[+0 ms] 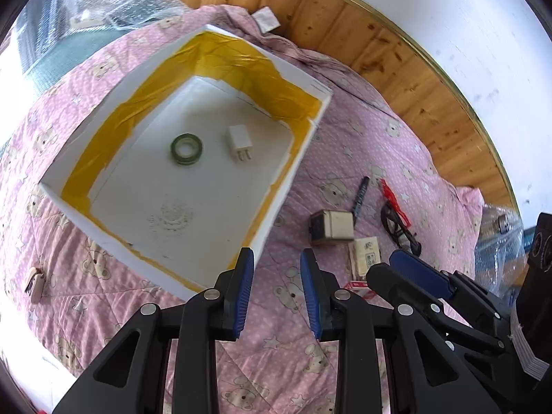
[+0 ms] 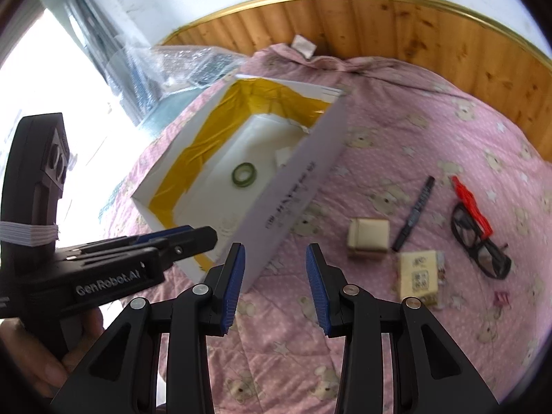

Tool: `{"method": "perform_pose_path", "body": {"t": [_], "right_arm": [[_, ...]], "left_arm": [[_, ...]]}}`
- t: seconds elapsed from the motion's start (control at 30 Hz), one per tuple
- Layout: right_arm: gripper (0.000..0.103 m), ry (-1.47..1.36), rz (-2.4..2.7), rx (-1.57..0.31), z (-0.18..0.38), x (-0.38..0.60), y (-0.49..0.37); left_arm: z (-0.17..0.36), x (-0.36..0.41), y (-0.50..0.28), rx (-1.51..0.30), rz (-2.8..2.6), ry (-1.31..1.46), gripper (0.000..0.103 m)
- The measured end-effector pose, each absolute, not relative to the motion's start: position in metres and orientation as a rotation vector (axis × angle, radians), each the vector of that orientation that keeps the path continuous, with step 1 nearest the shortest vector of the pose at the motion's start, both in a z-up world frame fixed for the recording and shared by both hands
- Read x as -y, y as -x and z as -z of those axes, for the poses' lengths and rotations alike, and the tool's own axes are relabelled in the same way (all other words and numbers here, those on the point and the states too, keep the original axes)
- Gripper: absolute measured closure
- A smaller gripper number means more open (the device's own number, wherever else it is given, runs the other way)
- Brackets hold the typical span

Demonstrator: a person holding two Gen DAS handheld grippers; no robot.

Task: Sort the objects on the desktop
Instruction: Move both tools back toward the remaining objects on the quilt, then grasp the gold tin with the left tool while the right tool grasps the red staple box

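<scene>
A white box (image 1: 293, 179) lined with yellow tape lies on a pink quilt. Inside it lie a green tape roll (image 1: 186, 150) and a white charger plug (image 1: 239, 143). My left gripper (image 1: 277, 276) hovers open and empty at the box's near corner. To the right on the quilt lie a small beige box (image 2: 368, 238), a black pen (image 2: 415, 212), black glasses with a red strap (image 2: 479, 238) and a small cream packet (image 2: 419, 276). My right gripper (image 2: 276, 276) is open and empty above the quilt, beside the box's long wall (image 2: 303, 186).
A wooden headboard (image 2: 379, 24) runs along the back, with a bubble-wrapped bundle (image 1: 114, 3) behind the box. A stapler (image 1: 34, 283) lies at the far left, and a pink clip (image 2: 502, 298) sits near the packet. A hand (image 2: 31, 362) holds the left gripper's handle.
</scene>
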State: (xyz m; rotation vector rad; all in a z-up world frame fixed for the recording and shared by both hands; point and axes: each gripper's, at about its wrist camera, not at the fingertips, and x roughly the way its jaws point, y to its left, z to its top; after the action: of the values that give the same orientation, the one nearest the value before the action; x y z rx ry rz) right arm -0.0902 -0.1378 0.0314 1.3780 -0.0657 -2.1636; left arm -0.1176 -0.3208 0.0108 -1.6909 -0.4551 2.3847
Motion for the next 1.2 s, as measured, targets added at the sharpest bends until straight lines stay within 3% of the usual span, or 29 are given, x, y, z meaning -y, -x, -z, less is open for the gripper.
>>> {"method": "perform_pose_path", "body": {"t": [0.67,0.93,1.2], "right_arm": [[0.063,-1.512,2.283,0.254,0.001,0.043,0.078],[0.062,-1.559,2.291,0.305,0.017,0.024,0.079],[0.054,-1.632,2.276,0.330,0.042,0.010,0.084]], "left_arm": [[0.006,0.242,0.111,0.295,-2.216,1.714,0.073],[0.020,0.218,0.116,0.253,-2.175,1.745,0.069],[0.038,0.192,0.131,0.232,-2.140,1.778,0.060]]}}
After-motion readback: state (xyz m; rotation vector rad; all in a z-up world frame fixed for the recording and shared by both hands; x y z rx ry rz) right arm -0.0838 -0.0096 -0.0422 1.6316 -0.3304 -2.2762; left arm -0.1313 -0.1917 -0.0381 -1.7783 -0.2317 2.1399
